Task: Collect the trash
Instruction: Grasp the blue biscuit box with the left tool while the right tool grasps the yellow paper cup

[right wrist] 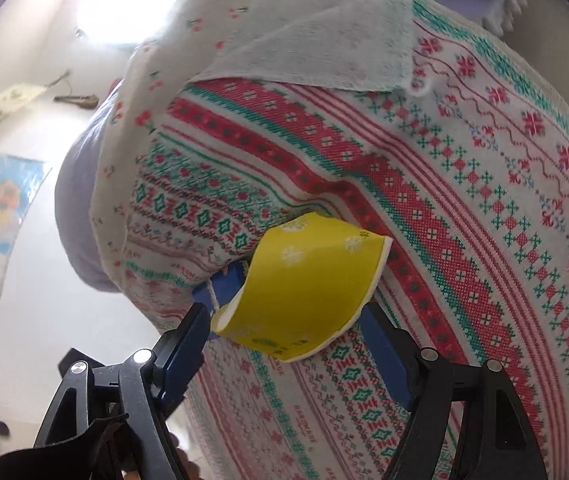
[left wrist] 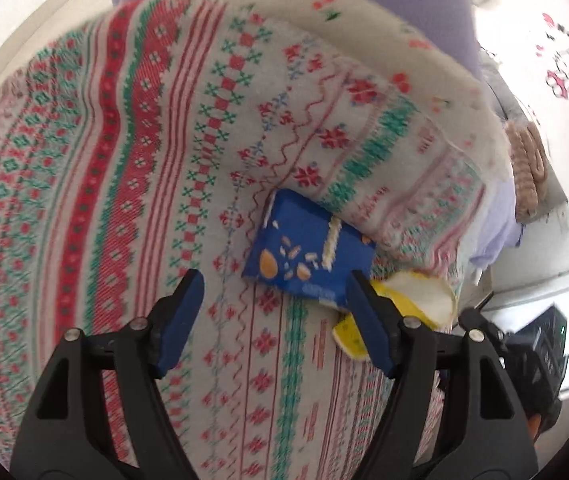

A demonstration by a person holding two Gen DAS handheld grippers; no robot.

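Note:
A blue snack wrapper lies on a red, green and white patterned blanket. A crushed yellow paper cup lies just to its right. My left gripper is open, its jaws wide apart just short of the wrapper's near edge. In the right wrist view the yellow cup fills the space between the fingers of my right gripper, which is open around it; I cannot tell whether the pads touch it. A sliver of the blue wrapper shows behind the cup.
A folded-back pale blanket layer lies above the trash. A lavender sheet shows under the blanket's edge. White floor lies beyond the bed edge. A Hello Kitty print is at the far right.

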